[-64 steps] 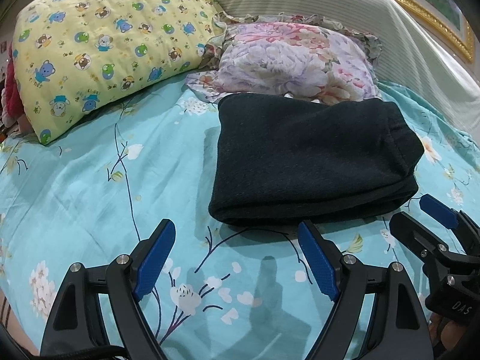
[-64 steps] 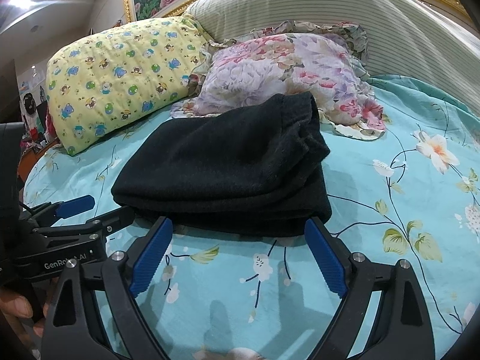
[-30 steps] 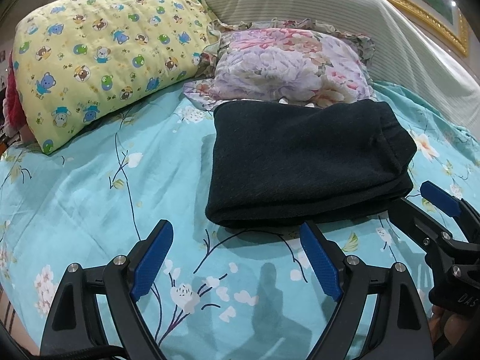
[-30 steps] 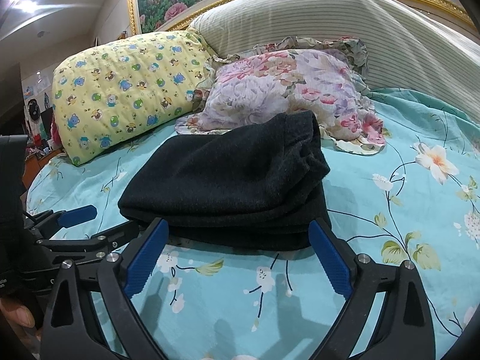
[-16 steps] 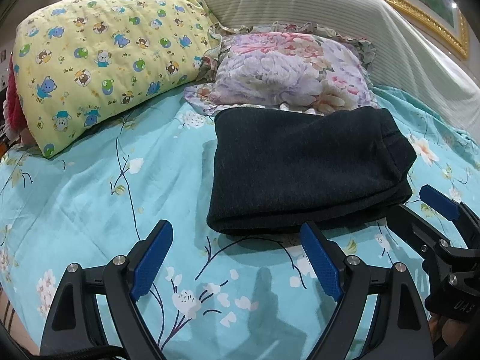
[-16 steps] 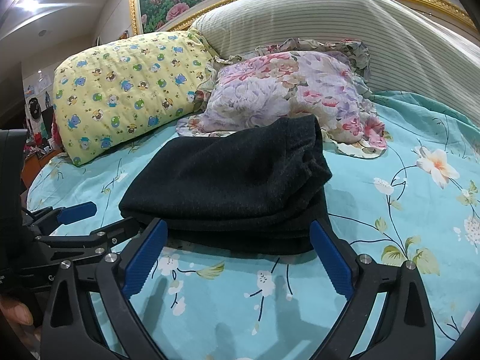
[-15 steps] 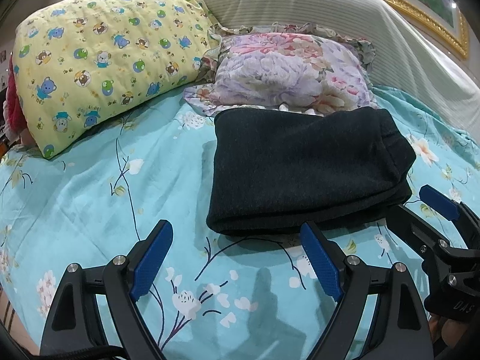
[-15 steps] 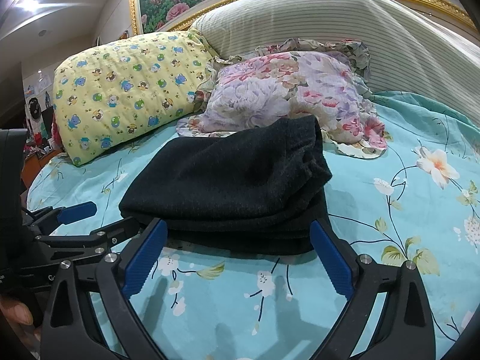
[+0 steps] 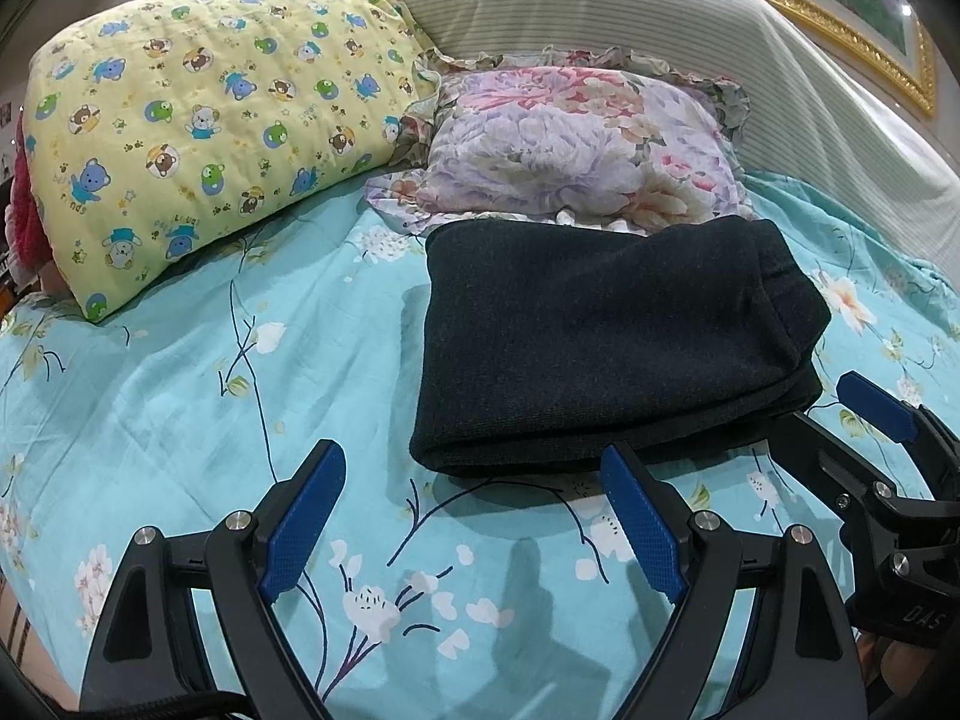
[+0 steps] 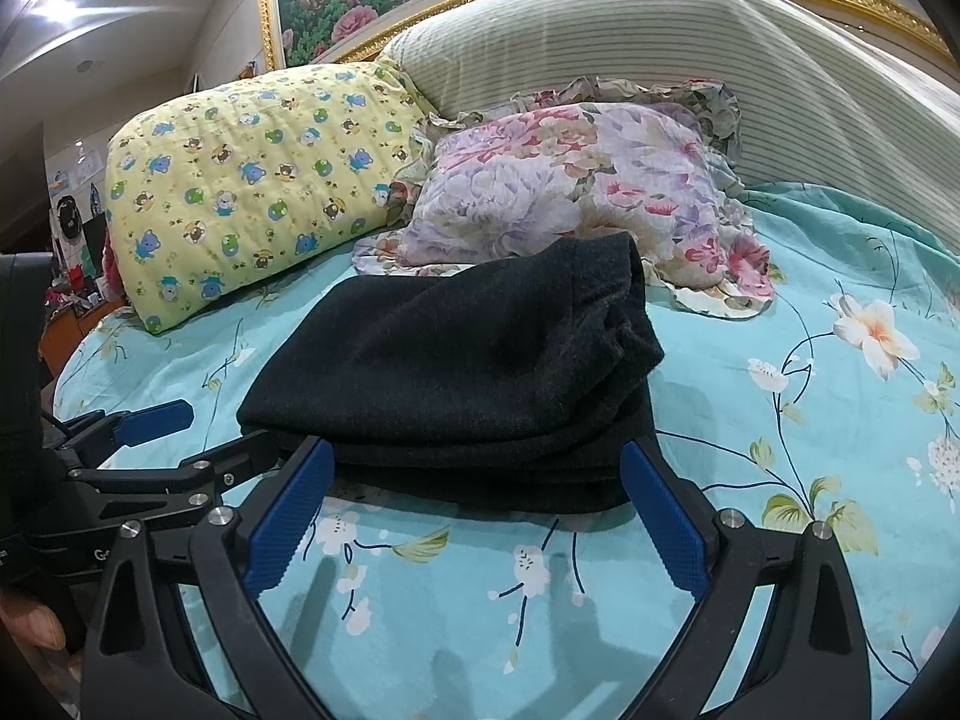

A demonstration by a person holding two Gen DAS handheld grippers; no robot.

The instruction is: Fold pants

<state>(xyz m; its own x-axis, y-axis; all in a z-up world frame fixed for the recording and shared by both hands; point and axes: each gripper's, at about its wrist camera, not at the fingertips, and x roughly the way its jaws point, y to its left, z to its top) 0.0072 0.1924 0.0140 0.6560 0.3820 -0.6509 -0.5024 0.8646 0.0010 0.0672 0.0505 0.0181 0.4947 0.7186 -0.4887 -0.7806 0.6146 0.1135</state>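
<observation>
The black pants [image 9: 600, 336] lie folded in a thick rectangular stack on the teal flowered bedsheet [image 9: 180, 396]; they also show in the right wrist view [image 10: 468, 378]. My left gripper [image 9: 474, 516] is open and empty, just in front of the stack's near left edge. My right gripper [image 10: 474, 504] is open and empty, just in front of the stack's near right edge. Each gripper shows in the other's view, the right one [image 9: 840, 420] beside the stack's right corner, the left one [image 10: 198, 438] at its left corner.
A yellow bear-print pillow [image 9: 198, 132] lies at the back left. A flowered pillow [image 9: 576, 144] sits right behind the pants. A striped padded headboard [image 9: 630, 18] with a gold frame rises behind. The sheet stretches left and right of the stack.
Both grippers have drawn back slightly and risen a little from the folded pants. The pants have not moved.
</observation>
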